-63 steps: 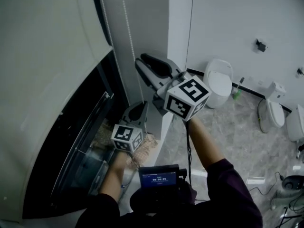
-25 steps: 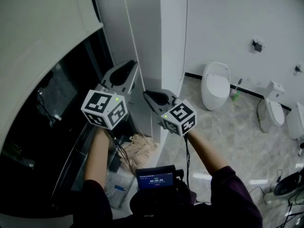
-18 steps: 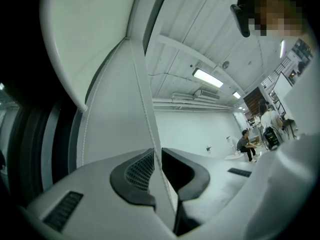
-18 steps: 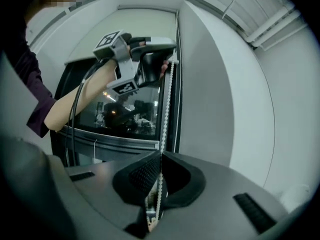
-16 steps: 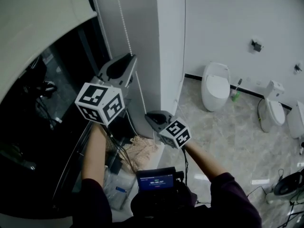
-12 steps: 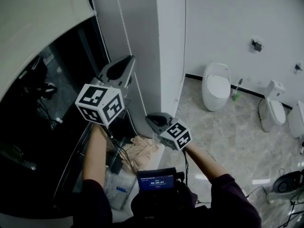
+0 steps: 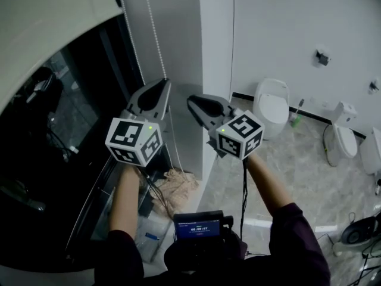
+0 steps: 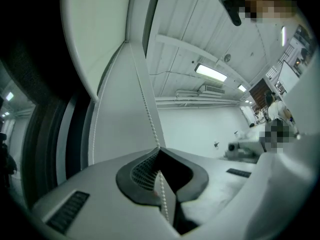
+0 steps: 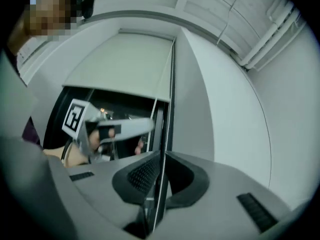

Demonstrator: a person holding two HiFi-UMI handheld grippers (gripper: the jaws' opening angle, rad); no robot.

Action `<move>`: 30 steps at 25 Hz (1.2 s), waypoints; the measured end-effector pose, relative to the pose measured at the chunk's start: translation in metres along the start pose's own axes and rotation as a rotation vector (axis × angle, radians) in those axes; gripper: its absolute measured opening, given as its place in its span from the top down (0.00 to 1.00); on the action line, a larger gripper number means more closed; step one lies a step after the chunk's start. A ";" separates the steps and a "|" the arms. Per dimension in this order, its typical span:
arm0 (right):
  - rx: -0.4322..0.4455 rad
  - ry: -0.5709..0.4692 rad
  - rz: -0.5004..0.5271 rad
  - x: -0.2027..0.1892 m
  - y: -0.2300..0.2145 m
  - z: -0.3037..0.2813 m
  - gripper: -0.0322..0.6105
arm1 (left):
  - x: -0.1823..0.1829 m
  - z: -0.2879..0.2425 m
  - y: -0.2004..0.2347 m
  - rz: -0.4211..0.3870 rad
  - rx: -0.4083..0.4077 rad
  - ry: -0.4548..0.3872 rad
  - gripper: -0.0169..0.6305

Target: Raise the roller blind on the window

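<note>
We are clamping the white beaded chain (image 7: 154, 34) in the left gripper (image 7: 161, 85), beside the half-raised cream fabric roller blind (image 7: 47, 40), likely mid-pull. The right gripper (image 7: 192, 101), jaws closed and seemingly empty, is hovering close; next it should grip higher. The white wall corner (image 7: 215, 52) is crowding rightward, leaving room below.

My fingers (image 8: 95, 196) are matt grey plastic, their pads (image 8: 142, 171) ribbed black rubber; the bead chain (image 8: 147, 113) is pearly, the floor (image 7: 300, 165) glossy stone.
</note>
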State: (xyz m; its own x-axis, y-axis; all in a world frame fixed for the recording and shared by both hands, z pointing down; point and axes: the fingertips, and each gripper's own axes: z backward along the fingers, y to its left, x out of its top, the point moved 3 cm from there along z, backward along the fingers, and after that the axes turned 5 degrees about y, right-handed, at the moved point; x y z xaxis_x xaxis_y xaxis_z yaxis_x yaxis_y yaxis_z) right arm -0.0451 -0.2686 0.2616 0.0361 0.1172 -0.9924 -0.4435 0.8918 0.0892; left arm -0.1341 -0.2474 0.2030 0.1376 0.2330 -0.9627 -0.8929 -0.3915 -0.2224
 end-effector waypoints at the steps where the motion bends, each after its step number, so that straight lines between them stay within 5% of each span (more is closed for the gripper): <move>1: 0.002 -0.029 0.011 0.020 -0.002 -0.002 0.92 | -0.007 0.000 -0.004 0.004 -0.003 0.010 0.96; 6: 0.073 -0.106 -0.002 0.088 0.000 -0.015 0.88 | -0.058 0.002 -0.025 0.055 -0.028 0.071 0.96; 9: 0.105 -0.097 -0.002 0.105 0.004 -0.026 0.81 | -0.098 0.003 -0.037 0.098 -0.049 0.135 0.96; 17: 0.083 -0.133 0.041 0.136 0.005 -0.037 0.81 | -0.199 0.022 -0.075 0.200 -0.117 0.308 0.96; 23: 0.052 -0.100 0.065 0.139 0.003 -0.048 0.81 | -0.210 0.034 -0.090 0.184 -0.138 0.335 0.96; 25: 0.056 -0.095 0.076 0.140 0.005 -0.049 0.91 | -0.213 0.036 -0.090 0.178 -0.138 0.355 0.96; 30: 0.025 -0.124 0.091 0.138 -0.002 -0.047 0.92 | -0.241 0.044 -0.095 0.150 -0.137 0.450 0.95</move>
State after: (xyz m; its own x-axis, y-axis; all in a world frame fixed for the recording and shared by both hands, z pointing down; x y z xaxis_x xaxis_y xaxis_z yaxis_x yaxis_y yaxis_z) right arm -0.0816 -0.2744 0.1202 0.1075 0.2498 -0.9623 -0.4274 0.8855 0.1821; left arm -0.1011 -0.2274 0.4634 0.2099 -0.2306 -0.9501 -0.8566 -0.5119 -0.0650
